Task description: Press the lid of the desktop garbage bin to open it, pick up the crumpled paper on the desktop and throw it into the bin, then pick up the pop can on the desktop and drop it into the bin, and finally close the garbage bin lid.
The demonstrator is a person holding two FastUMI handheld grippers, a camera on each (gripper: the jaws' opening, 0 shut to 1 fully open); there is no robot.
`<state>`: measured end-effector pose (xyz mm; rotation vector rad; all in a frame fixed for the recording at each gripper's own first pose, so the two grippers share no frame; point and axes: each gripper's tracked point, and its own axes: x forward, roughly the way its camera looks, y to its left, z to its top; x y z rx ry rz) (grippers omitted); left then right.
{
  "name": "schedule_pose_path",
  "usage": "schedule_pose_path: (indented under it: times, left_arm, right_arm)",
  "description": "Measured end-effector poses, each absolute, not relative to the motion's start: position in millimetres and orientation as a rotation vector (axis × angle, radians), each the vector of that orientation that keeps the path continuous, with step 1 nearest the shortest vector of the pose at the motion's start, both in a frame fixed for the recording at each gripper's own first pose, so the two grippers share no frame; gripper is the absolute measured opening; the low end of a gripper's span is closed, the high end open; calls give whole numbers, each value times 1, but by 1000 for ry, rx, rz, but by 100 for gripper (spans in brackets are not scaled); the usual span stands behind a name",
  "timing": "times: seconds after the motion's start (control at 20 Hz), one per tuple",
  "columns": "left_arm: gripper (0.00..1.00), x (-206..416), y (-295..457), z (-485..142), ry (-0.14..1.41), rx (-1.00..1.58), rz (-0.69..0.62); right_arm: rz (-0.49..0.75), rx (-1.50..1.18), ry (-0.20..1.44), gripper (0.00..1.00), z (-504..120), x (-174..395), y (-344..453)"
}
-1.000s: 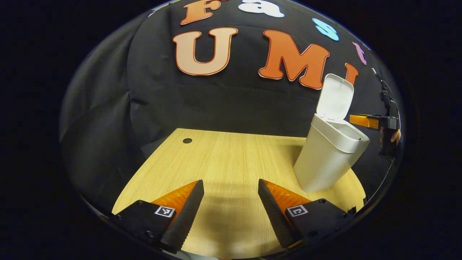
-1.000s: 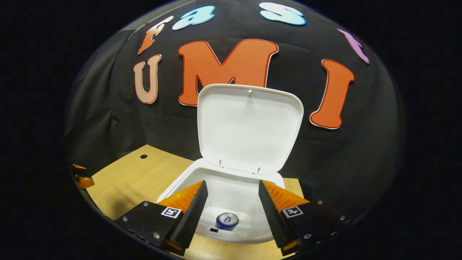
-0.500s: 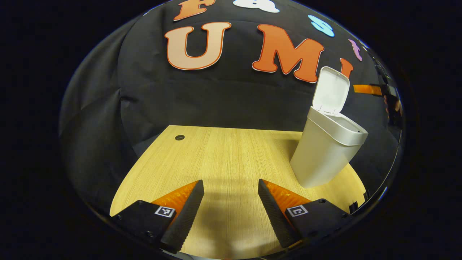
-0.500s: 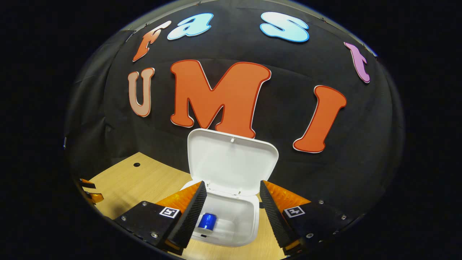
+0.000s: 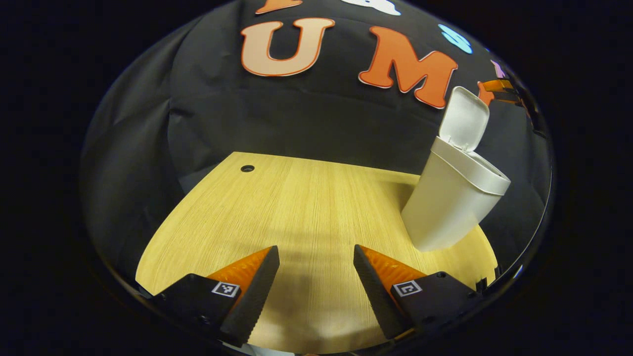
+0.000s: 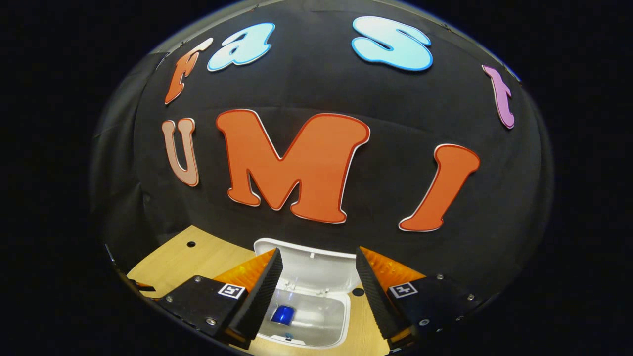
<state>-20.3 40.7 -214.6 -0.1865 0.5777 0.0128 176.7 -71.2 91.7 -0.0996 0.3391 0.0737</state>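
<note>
One white garbage bin (image 5: 447,207), one lid (image 5: 464,117) on it, raised. One blue pop can (image 6: 283,314) inside the bin. One wooden desktop (image 5: 306,207) with two round holes, one (image 5: 247,168) at its far left, one (image 6: 358,292) beside the bin. Two grippers: left gripper (image 5: 314,282), right gripper (image 6: 316,289).

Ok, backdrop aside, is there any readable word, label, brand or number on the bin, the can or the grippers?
No readable text.
bin: plain white, no writing visible.
pop can inside the bin: blue, any print too small to read.
left gripper and right gripper: square coded markers, patterns only, no words.
</note>
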Motion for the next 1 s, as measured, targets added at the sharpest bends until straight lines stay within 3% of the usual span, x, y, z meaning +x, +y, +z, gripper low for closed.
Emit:
schedule_pose_path:
  times: [0.65, 1.0]
  left_arm:
    - [97, -52, 65, -252, 628, -230, 122]
    - [97, -48, 63, -247, 631, -209, 119]
  right_arm:
    - [26, 39, 532, 90, 48, 244, -72]
    - [76, 2, 613, 87, 29, 220, -62]
